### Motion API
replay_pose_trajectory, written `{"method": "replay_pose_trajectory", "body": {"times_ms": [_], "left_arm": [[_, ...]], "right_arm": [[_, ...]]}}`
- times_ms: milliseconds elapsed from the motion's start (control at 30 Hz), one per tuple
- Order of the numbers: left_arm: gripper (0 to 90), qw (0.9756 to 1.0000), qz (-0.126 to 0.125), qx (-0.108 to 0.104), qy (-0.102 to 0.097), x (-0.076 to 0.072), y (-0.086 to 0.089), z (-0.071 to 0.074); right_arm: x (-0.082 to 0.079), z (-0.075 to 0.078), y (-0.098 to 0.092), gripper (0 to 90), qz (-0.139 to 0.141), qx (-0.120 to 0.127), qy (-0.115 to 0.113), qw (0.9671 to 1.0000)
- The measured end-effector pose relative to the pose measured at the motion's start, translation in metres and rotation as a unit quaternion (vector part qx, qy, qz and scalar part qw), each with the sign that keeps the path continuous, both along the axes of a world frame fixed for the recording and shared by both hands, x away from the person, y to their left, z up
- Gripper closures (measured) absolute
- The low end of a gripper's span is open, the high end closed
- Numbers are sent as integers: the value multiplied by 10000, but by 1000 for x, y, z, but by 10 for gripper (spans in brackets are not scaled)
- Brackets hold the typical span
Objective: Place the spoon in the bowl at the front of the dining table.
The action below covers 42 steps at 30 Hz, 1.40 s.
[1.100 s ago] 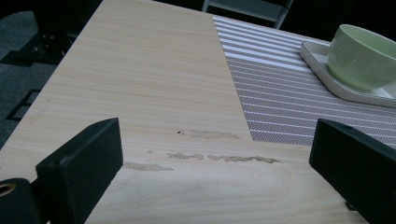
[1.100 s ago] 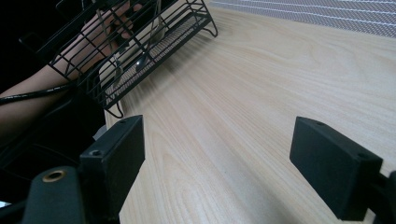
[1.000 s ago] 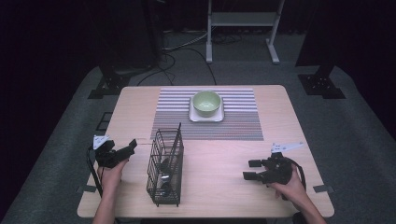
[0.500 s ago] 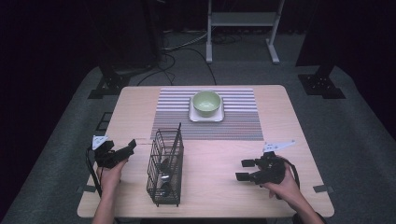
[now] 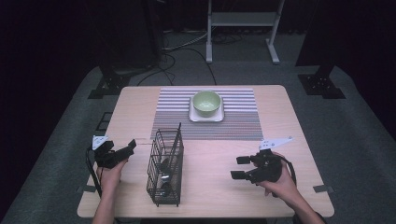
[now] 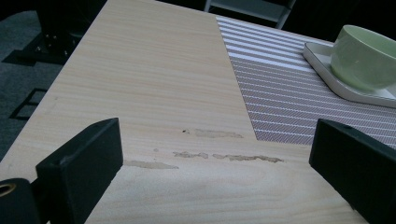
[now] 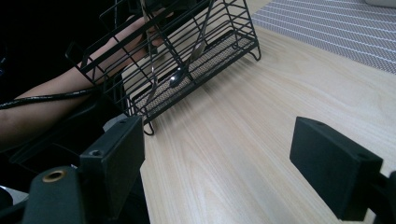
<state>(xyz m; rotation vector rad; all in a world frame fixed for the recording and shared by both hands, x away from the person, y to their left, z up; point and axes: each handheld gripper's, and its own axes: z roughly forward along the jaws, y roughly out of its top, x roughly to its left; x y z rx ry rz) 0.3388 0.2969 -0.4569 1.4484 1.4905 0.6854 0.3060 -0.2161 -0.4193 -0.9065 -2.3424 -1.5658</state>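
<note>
Right gripper (image 5: 239, 167), jaws wide and empty, faces the black wire cutlery basket (image 5: 165, 168) standing mid-table between both hands; best approach level, aiming for a spoon handle (image 7: 198, 39) above the rim.

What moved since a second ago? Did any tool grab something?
The right tool slid left across the table, toward the wire utensil basket, jaws open and holding nothing. The left tool stayed put beside the basket, also open and empty. The basket with its utensils, the striped mat and the green bowl on its white tray did not move.
</note>
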Motion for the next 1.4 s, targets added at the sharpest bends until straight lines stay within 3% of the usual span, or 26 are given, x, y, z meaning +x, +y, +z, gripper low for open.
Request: {"method": "replay_pose_trajectory", "body": {"times_ms": [833, 1400], "left_arm": [[16, 10000, -3, 23, 4, 0, 0, 0], [16, 10000, 11, 11, -6, -1, 0, 0]], "right_arm": [[2, 20, 27, 159, 298, 62, 61, 9995], [3, 38, 43, 159, 525, -25, -100, 9986]]}}
